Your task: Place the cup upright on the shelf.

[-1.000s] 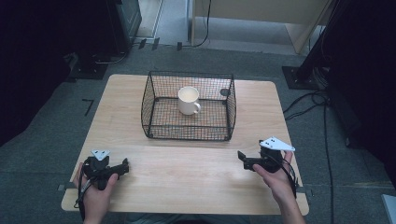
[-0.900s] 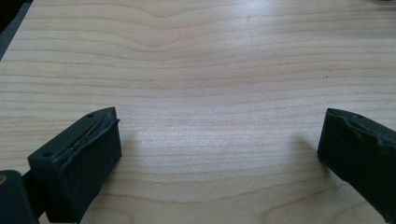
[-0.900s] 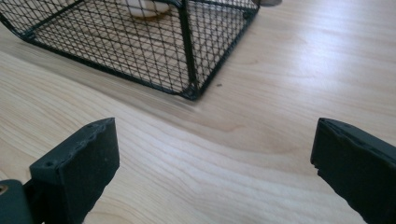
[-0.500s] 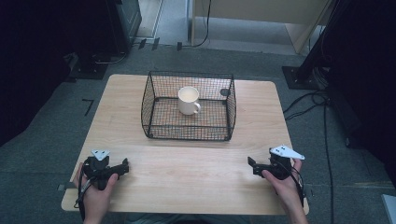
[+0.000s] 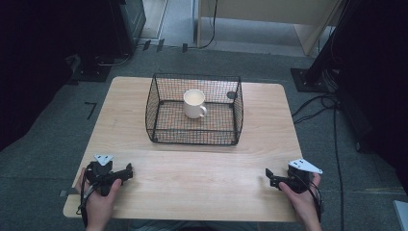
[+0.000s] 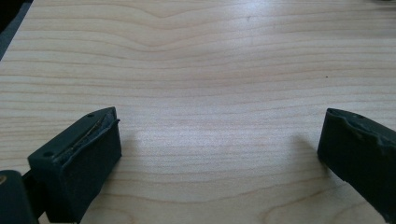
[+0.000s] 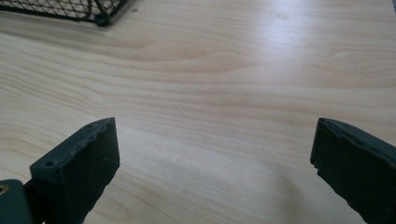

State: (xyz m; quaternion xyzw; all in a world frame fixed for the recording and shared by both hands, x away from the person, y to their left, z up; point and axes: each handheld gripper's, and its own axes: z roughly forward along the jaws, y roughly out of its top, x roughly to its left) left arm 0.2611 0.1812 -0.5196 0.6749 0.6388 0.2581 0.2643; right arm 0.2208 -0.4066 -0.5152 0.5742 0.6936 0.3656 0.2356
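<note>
A white mug (image 5: 194,103) stands upright inside a black wire basket (image 5: 156,101) at the middle back of the wooden table (image 5: 202,168). My left gripper (image 5: 129,171) rests near the front left corner, held by a hand, jaws wide apart with bare wood between them (image 6: 219,149). My right gripper (image 5: 269,177) sits near the front right edge, also open and empty (image 7: 215,154). A corner of the basket (image 7: 100,14) shows at the top left of the right gripper view.
A small dark round object (image 5: 231,95) lies in the basket's back right corner. Cables (image 5: 332,125) trail over the grey floor to the right of the table. Dark equipment stands at the left and right sides.
My right gripper has drawn back toward the table's front right edge and a little to the right. The left gripper has stayed put.
</note>
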